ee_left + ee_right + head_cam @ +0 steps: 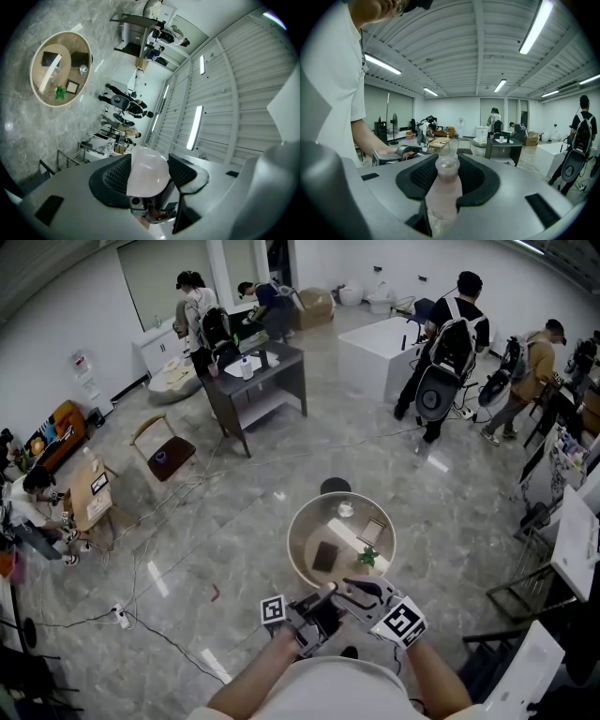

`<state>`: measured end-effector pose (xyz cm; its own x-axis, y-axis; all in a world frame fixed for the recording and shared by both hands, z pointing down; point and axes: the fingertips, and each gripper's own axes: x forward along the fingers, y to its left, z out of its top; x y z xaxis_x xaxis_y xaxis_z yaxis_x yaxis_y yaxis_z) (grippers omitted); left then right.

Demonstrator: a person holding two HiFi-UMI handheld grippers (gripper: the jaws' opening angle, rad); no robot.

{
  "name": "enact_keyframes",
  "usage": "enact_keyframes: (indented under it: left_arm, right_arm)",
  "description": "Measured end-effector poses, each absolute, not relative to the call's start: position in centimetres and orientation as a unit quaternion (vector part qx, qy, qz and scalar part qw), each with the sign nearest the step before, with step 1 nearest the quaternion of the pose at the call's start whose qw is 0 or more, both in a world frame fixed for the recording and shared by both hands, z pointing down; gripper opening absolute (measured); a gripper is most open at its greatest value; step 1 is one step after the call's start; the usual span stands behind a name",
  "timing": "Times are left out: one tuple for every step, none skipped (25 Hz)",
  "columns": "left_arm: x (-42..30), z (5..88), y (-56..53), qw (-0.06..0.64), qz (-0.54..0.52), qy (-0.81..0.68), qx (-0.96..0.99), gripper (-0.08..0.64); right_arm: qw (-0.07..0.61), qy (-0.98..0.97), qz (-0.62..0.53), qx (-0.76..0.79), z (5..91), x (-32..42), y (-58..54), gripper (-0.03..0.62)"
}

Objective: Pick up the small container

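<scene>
Right gripper view, small container [443,190], base cut off

The head view looks steeply down on the round table [319,521], near. The left gripper view shares that table [75,44] (farther off); the right gripper view faces level across the room.

**Tally of Things in View**

Two grippers are counted: the left gripper [148,174] and the right gripper [448,177]. One thing is held in each: one white piece [149,164] in the left, one bottle [443,199] in the right. One round table [309,521] is seen, and five things are counted on it: one dark pad [324,556], one white strip [349,538], one plant [367,557], one frame [372,530] and one shiny item [346,510]. Elsewhere, one chair [171,457], one desk [286,376] and one white counter [375,348] are counted. Five people [455,329] are made out across the room; a sixth at the far right edge cannot be confirmed.
</scene>
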<state>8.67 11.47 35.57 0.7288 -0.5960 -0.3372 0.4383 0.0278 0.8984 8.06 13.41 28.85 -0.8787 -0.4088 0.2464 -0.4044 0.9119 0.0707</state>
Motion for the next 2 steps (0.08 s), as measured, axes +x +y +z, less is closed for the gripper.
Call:
enact_keyframes:
  left_arm:
    - [8.59,35.54,11.53,0.714,-0.363,-0.066,0.596,0.258]
    - [8.51,35.51,11.6,0.713,-0.364,-0.065,0.595,0.258]
  right_arm:
    - [0.128,-0.969,-0.008,0.21,28.81,7.99,13.48,0.144]
    - [0.127,-0.969,-0.008,0.21,28.77,7.93,13.55,0.144]
